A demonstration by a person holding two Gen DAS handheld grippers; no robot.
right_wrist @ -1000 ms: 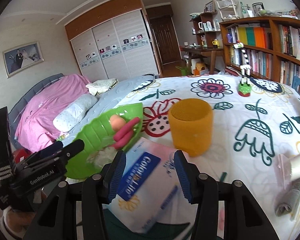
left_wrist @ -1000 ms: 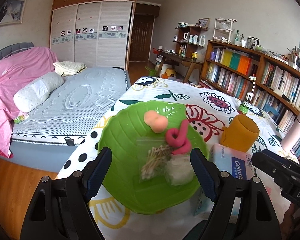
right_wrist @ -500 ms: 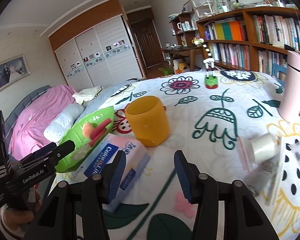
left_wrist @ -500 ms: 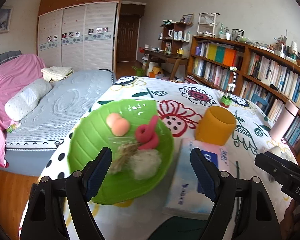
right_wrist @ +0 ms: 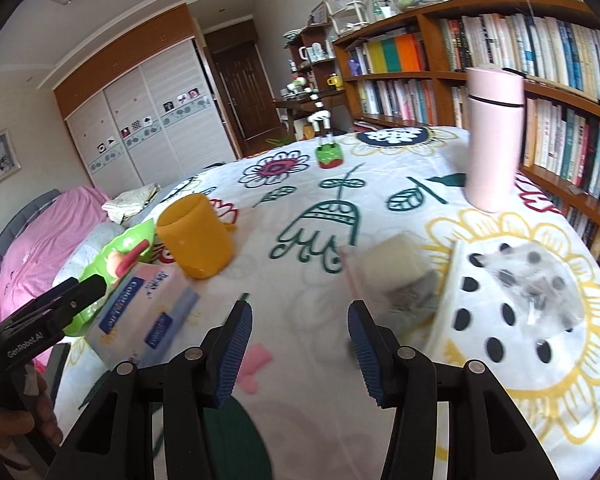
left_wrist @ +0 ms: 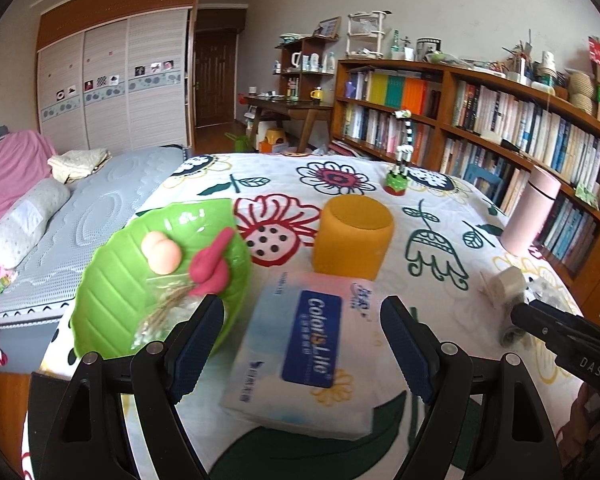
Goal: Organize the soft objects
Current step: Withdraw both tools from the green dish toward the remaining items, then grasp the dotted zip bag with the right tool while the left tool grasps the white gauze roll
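Note:
A green leaf-shaped plate [left_wrist: 116,280] on the flowered tablecloth holds a peach-coloured soft ball [left_wrist: 162,254], a pink twisted soft piece [left_wrist: 212,266] and a clear bag of cotton swabs [left_wrist: 168,308]. A tissue pack [left_wrist: 304,360] lies right of it, straight ahead of my open left gripper [left_wrist: 302,350], which holds nothing. My right gripper [right_wrist: 300,342] is open and empty over bare cloth. Ahead of it to the right lie a white roll in a clear bag [right_wrist: 396,264] and a clear bag of small dark items [right_wrist: 536,284]. The plate [right_wrist: 130,236] and tissue pack [right_wrist: 144,312] show at left.
An orange cup [left_wrist: 354,236] stands behind the tissue pack. A pink bottle [right_wrist: 494,140] stands at the right near the bookshelf [left_wrist: 500,128]. A small zebra figure on a green base [left_wrist: 398,172] sits at the far side. A bed [left_wrist: 80,216] lies left of the table.
Both views have swung to the right. The left gripper went from facing the green plate to facing the tissue pack; the right gripper left the tissue pack and now faces the bagged items.

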